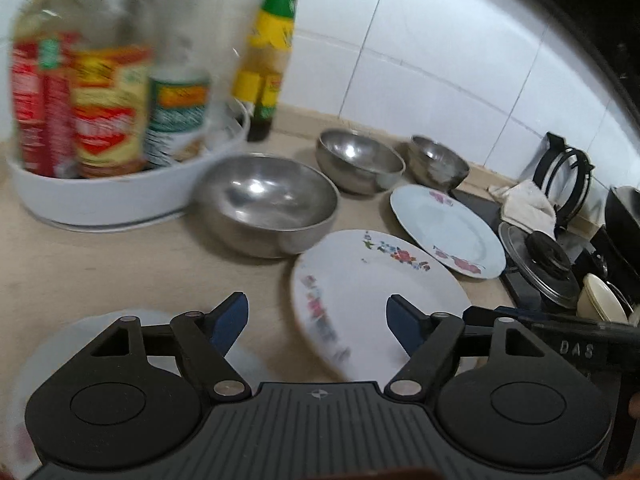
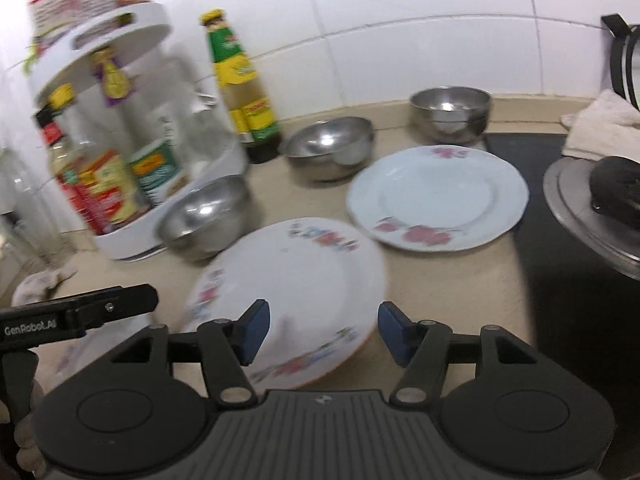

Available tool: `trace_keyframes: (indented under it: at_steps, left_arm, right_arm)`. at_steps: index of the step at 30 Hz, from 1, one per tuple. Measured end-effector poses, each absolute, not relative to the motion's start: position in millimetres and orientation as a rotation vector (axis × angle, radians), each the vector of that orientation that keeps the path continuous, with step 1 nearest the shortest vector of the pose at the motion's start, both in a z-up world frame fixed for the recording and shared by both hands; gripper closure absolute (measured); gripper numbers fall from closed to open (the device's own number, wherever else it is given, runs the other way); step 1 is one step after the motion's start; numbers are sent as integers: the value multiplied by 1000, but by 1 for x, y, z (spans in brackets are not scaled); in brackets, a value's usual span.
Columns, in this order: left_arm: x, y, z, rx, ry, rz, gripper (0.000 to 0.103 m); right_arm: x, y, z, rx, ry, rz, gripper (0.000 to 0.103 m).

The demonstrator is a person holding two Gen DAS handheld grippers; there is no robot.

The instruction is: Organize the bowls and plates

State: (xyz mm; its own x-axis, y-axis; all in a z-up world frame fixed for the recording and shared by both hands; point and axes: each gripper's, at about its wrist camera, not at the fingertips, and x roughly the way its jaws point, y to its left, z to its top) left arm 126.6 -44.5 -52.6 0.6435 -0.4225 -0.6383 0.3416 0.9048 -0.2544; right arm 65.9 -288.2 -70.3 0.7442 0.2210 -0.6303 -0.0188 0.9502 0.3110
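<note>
two grippers, both wide open, both holding nothing. three steel bowls and at least two flowered plates sit loose on the counter, nothing stacked that i can see, so my read is the sorting is only starting.

take the near plate as landmark. the right gripper hangs over its near rim, pads either side of that edge but not touching. the left gripper hovers at the plate's left rim. behind and right of it lies the far plate, partly over the black stove. behind and left, touching or nearly so, sits the big bowl; further back, the mid bowl and small bowl. a pale disc under the left gripper may be a third plate, too blurred to call.

next, i'd guess: pinch this rim, lift it level, set it on the far plate.
</note>
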Motion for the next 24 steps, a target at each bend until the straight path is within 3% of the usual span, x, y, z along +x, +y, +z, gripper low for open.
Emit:
trace_keyframes:
  at_steps: [6,12,13,15,19,24]
  left_arm:
    - [149,-68,-69,-97,806,-434,29]
    - [162,-83,-76,-70,856,-404,24]
    - [162,-83,-77,-82,869,-403,24]
    - [159,-82,-78,-112,882,-391,24]
    - [143,-88,-75,-91,901,-404,24]
    - [119,-92,-76,-50,896,-473,24]
  right_arm:
    - [96,-305,-84,325,763,185,45]
    - [103,-318,-94,345,808,275,47]
    - [104,-319,-94,346,811,286,54]
    - [103,-321,-95,349,819,303,57]
    - [96,-328,-94,309,831,298,74]
    - [80,-351,-91,355,887,308,76]
